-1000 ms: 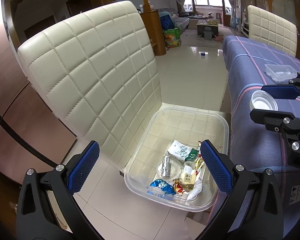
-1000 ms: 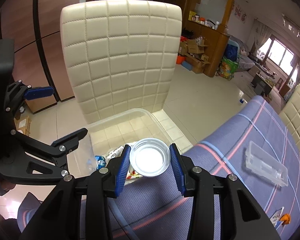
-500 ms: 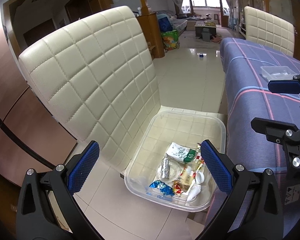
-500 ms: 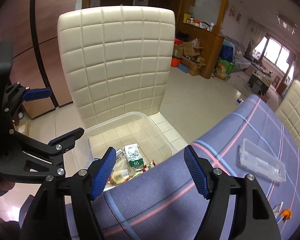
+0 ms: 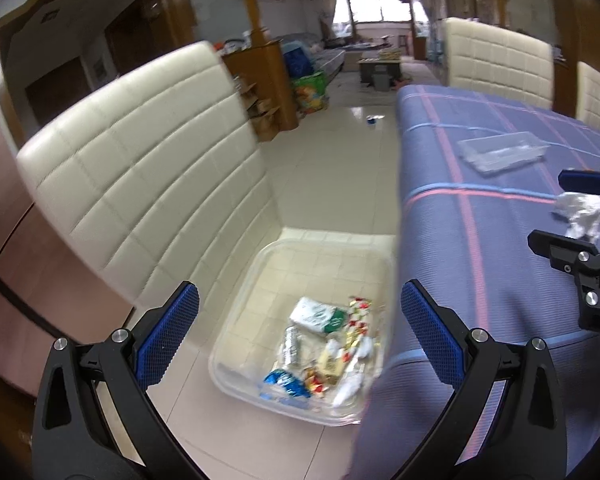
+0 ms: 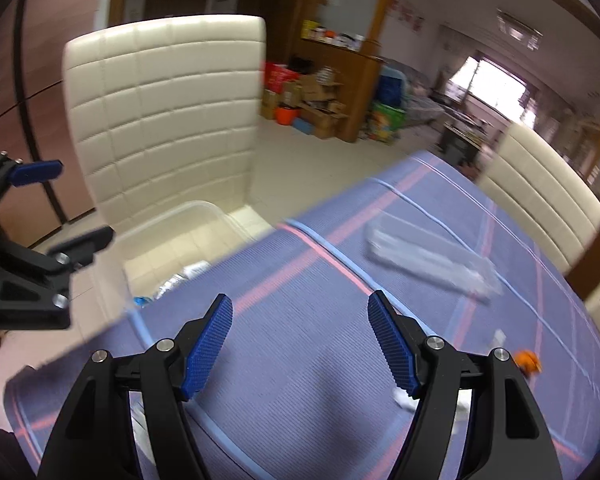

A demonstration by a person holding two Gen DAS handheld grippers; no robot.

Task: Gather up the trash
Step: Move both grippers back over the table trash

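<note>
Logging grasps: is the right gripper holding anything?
No. The right gripper is open and empty; only the blue tablecloth shows between its pads.

The left gripper fills the lower part of its own wrist view, its two black arms rising from the bottom corners toward the middle of the frame. Its jaws stand wide apart, with nothing between the blue ribbed pads. The same gripper shows at the left edge of the right wrist view, its blue-padded fingers again spread. The right gripper occupies the lower centre of its own view, jaws parted and empty, the blue pads angled outward. In the left wrist view it appears at the right edge, mid-height, with one blue finger above and one black finger below, set apart.
</note>
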